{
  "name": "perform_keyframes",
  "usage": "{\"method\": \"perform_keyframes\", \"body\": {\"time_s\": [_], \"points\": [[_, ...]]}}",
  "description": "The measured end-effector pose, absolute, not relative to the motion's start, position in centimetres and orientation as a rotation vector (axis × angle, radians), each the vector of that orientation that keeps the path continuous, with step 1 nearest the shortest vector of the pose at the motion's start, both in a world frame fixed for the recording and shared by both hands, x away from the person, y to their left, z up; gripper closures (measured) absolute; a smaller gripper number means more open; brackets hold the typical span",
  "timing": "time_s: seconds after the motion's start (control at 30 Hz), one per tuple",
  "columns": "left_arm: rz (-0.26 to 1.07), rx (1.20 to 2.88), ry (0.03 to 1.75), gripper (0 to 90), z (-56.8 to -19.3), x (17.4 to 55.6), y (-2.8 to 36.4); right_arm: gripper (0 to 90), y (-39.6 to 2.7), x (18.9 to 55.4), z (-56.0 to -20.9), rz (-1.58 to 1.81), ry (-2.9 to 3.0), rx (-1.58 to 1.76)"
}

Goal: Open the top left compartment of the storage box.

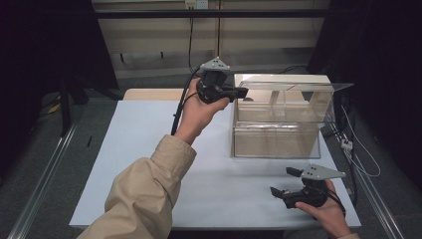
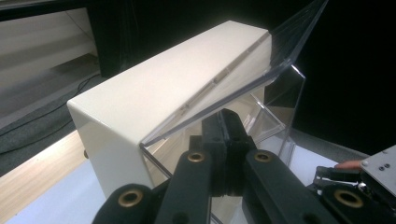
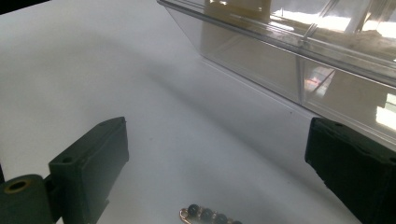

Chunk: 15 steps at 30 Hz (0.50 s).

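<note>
The left tool [image 1: 242,91] is raised at the upper left corner of the clear box [image 1: 278,139] — its jaws pressed together, tips right by the edge of the tilted clear lid [image 2: 261,70], though whether they pinch it I cannot tell. The box stands on the far right part of the white surface [image 1: 149,149], its cream back panel [image 2: 154,88] behind the lid. The right tool [image 1: 284,182] rests low near the front right corner — jaws wide apart, holding nothing.
</note>
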<state>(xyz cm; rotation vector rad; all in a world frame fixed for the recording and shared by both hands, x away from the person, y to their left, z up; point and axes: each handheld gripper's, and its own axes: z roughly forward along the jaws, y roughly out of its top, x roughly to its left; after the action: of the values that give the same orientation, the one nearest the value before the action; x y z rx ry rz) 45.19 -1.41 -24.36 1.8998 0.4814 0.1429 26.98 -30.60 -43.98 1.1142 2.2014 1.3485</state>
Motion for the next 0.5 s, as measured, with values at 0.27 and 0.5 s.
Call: {"method": "perform_keyframes", "body": {"time_s": [0.27,0.5], "points": [[0.145,1.903,0.478,90.0,-24.3,45.2,-1.6,21.3,-31.4,27.0,-44.2,1.346,2.241,1.125],[0.148,1.906,0.474,90.0,-24.3,45.1,-1.8,32.4,-31.8,26.8,-44.3,1.346,2.285,1.099]]}}
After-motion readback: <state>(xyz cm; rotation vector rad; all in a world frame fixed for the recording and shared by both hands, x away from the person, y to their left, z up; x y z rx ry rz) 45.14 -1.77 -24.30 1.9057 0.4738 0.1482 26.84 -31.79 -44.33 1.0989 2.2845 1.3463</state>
